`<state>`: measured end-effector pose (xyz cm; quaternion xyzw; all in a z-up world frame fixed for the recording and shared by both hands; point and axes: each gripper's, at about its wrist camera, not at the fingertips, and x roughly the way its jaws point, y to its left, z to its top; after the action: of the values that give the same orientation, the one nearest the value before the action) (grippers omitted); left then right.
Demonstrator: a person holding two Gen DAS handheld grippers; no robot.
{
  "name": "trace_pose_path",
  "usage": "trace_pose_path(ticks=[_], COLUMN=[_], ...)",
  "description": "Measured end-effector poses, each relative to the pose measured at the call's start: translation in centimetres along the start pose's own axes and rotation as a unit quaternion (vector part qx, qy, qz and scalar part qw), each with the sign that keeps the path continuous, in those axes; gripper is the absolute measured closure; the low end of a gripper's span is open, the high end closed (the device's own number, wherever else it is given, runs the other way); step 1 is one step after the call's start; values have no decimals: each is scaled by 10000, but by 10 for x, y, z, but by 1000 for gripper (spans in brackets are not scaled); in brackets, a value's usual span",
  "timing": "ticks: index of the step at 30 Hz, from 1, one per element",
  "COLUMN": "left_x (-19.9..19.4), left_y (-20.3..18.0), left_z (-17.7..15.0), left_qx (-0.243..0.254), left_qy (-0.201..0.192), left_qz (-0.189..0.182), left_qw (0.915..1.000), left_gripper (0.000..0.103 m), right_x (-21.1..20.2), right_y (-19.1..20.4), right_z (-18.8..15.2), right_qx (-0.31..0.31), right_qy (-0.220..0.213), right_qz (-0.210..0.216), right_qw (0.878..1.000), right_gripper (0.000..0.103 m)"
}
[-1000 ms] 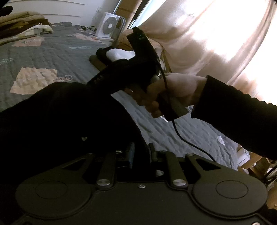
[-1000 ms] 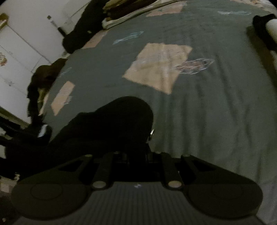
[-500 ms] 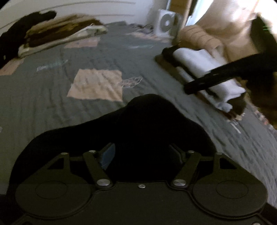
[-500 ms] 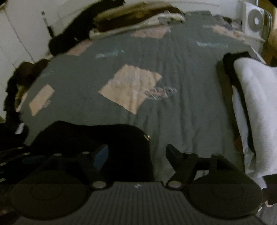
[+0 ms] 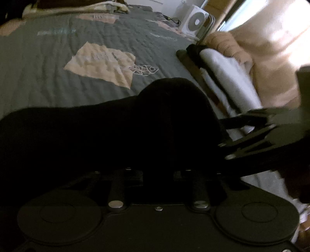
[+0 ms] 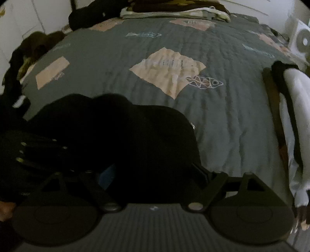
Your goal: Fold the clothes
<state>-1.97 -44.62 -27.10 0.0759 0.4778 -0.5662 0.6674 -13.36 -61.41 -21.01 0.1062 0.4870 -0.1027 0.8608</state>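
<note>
A black garment [image 5: 135, 131] lies bunched on the grey quilted bed [image 5: 38, 77], close in front of both grippers. In the left wrist view my left gripper [image 5: 158, 174] has its linkage bars drawn in, shut on the garment's near edge; the fingertips are lost in the dark cloth. The right gripper [image 5: 222, 133] reaches in from the right. In the right wrist view my right gripper [image 6: 153, 168] stands wide open, and the black garment [image 6: 126, 135] fills the gap between its fingers. The left gripper [image 6: 38, 151] shows dimly at the left.
A folded stack of white and black clothes [image 5: 228, 77] lies along the bed's right edge. More clothes are piled at the far end [image 6: 174, 9] and the left side [image 6: 34, 46]. A white fan [image 5: 195, 21] and a bright curtain [image 5: 271, 48] stand beyond the bed.
My left gripper opened half a second ago and has shut again on the black garment. My right gripper opened and has spread wider. The right hand has dropped lower beside the garment.
</note>
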Motion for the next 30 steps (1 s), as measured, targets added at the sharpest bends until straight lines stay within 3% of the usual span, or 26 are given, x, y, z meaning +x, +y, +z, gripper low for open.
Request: trace_pose_path(ticks=[3,5,7,10,12,14,17,19,20,22,24,27,30], left_x=[-11,-17,-23,-24,-23,-23,-28,-30,-30,-25,-21,-23,-18], left_y=[17,31,45,71,85,95,102,103,104,107,110,107,102], left_z=[0,-2,-3,-10,-15,-20,-27,-29,-30,-31,-29,-21,-14], left_qx=[-623,-1097,-1592,-2454,-2772,-2960,-3119,-3131,-3156,-3265,-3309,-3041,-2740], left_qy=[-129,-246,-360,-439,-485,-525,-619,-685,-694,-669,-601,-467,-248], left_qz=[-608,-1086,-1560,-2231,-2564,-2799,-3090,-3267,-3300,-3229,-2991,-2317,-1928], left_qw=[9961,9877,9742,9424,9247,9117,8963,8891,8869,8858,8930,9228,9419], left_gripper=[86,87,87,87,87,87,87,87,87,85,79,74,74], right_x=[9,13,13,12,13,15,17,21,21,22,22,23,23], right_y=[6,8,2,-21,-46,-69,-83,-87,-86,-83,-80,-75,-70], right_z=[1,0,-2,-7,-11,-16,-26,-35,-37,-35,-34,-31,-29], right_qx=[-183,-324,-183,633,1548,2353,2974,3402,3429,3297,3163,2956,2745], right_qy=[-1,-55,-180,-386,-474,-572,-748,-892,-869,-723,-576,-355,-134], right_qz=[-50,16,350,1244,2066,2787,3520,4123,4175,4025,3872,3637,3395], right_qw=[9998,9995,9991,9895,9650,9293,8843,8404,8370,8509,8641,8826,8996], right_gripper=[19,19,21,30,49,54,58,61,61,61,61,59,54])
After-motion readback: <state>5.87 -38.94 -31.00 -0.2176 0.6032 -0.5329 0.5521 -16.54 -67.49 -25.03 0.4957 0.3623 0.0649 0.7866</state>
